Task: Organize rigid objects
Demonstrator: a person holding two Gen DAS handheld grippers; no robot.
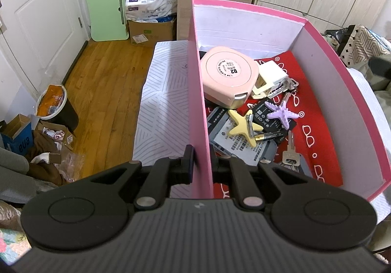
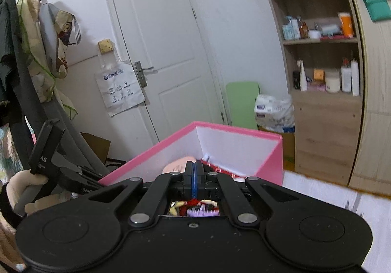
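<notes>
Left wrist view: left gripper (image 1: pixel 202 163) pinches pink box (image 1: pixel 196 102) wall, keeps box steady. Right gripper (image 2: pixel 194 176) closed tight, empty, above box.

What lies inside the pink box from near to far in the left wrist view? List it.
silver key → yellow starfish → purple starfish → round pink case
</notes>
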